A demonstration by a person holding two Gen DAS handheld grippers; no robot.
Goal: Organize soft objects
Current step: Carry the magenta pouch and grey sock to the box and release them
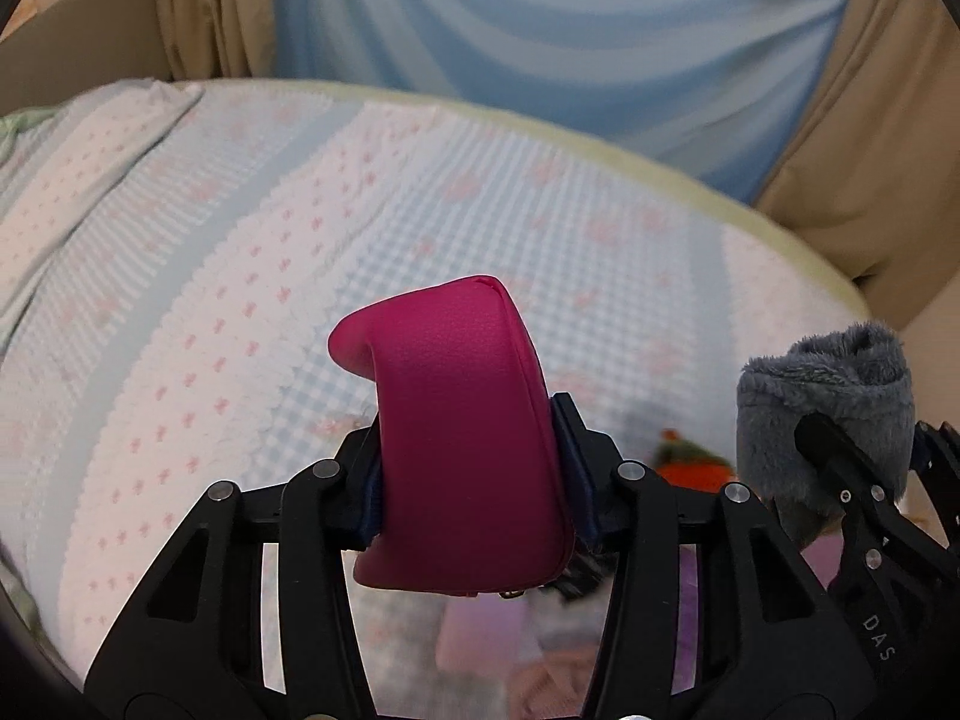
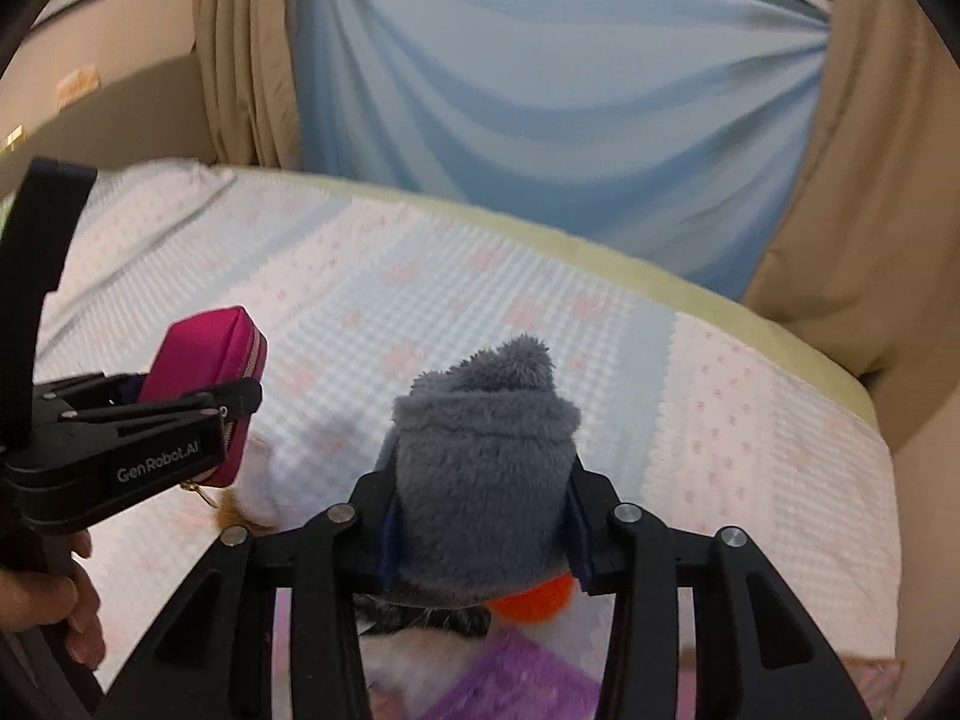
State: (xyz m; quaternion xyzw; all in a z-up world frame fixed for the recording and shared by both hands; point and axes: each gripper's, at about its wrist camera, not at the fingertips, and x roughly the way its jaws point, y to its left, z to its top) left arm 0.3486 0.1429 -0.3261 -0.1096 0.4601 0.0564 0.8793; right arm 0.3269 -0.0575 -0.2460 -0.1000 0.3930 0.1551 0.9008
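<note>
both tools loaded, both lifted above the bed [image 1: 252, 252]. left gripper [image 1: 468, 468] is clamped across a magenta zip pouch [image 1: 456, 438], fingers pressing its two broad faces; the right wrist view shows the pouch clear of the bedspread. right gripper [image 2: 480, 516] is clamped on a grey plush toy [image 2: 486, 468], which has an orange part at its lower edge; it also looks off the surface. the two items hang side by side, near each other, not touching.

progress, judged: pick-up done for these two, placement not yet. no bin or sorted pile visible. more soft things lie blurred under the grippers (purple cloth [image 2: 516, 678], a white plush piece [image 2: 264, 480]), so mid-task at best.
</note>
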